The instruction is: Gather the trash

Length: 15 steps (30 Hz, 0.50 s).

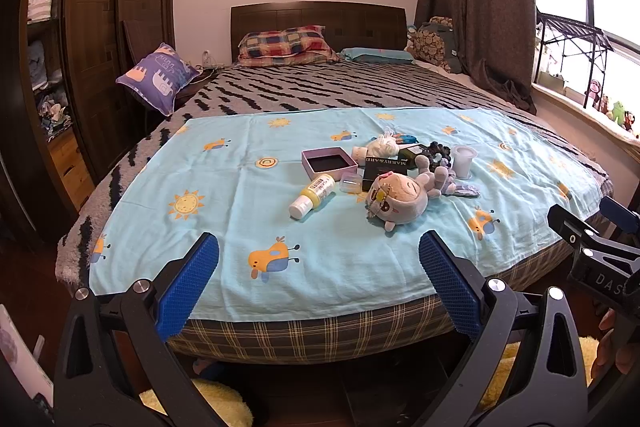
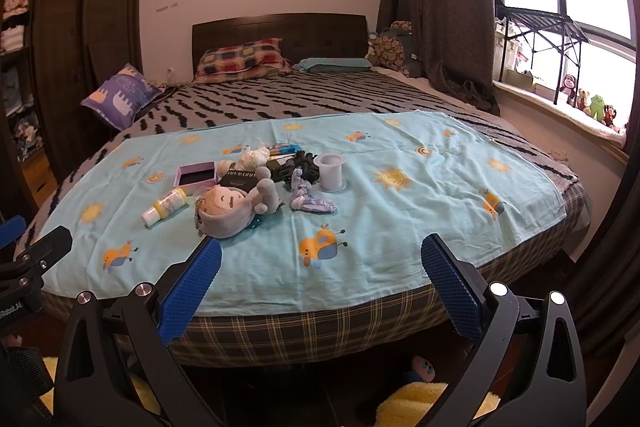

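Clearly I am at the approach step: my left gripper point(image 1: 320, 259) and right gripper point(image 2: 322, 263) both stand wide and empty, low in frame. The clutter sits mid-frame on the light-blue printed cotton sheet point(image 1: 340, 247); next I must reach the yellow white-capped plastic bottle point(image 1: 313, 195) beside the grey plush doll point(image 1: 400, 195).

Both the left gripper point(image 1: 319, 247) and the right gripper point(image 2: 321, 251) have black plastic arms with triangular cut-outs, round silver screws at the joints, and fingers faced with bright blue textured pads point(image 1: 188, 283). White lettering marks the black body.
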Available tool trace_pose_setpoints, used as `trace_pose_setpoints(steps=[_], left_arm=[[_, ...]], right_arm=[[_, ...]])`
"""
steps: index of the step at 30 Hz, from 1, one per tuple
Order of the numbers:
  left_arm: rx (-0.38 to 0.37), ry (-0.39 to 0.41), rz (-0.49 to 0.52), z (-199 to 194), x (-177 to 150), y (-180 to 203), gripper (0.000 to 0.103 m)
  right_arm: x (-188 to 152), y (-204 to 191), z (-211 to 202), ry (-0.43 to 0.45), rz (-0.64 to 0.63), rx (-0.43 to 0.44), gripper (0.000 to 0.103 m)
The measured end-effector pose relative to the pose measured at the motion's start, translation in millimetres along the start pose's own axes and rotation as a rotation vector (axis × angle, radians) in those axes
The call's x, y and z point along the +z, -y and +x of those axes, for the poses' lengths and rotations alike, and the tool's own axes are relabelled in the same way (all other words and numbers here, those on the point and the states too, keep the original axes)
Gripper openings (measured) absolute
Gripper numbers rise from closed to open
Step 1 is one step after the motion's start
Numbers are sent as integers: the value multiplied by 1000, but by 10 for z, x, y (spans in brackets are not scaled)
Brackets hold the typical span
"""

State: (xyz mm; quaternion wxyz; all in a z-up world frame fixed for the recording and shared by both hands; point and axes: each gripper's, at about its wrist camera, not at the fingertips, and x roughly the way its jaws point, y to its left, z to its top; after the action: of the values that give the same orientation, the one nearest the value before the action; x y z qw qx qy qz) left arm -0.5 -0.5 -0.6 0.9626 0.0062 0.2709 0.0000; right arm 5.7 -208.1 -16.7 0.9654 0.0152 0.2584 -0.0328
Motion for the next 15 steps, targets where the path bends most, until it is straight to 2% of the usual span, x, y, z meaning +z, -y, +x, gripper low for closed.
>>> trace_pose_setpoints(steps=[9, 15], left_arm=[[0, 1, 0, 3, 0, -6, 95], [-7, 16, -13, 30, -6, -74, 95]], right_arm=[[-2, -14, -3, 18, -19, 4, 100], [4, 13, 42, 23, 1, 62, 100]])
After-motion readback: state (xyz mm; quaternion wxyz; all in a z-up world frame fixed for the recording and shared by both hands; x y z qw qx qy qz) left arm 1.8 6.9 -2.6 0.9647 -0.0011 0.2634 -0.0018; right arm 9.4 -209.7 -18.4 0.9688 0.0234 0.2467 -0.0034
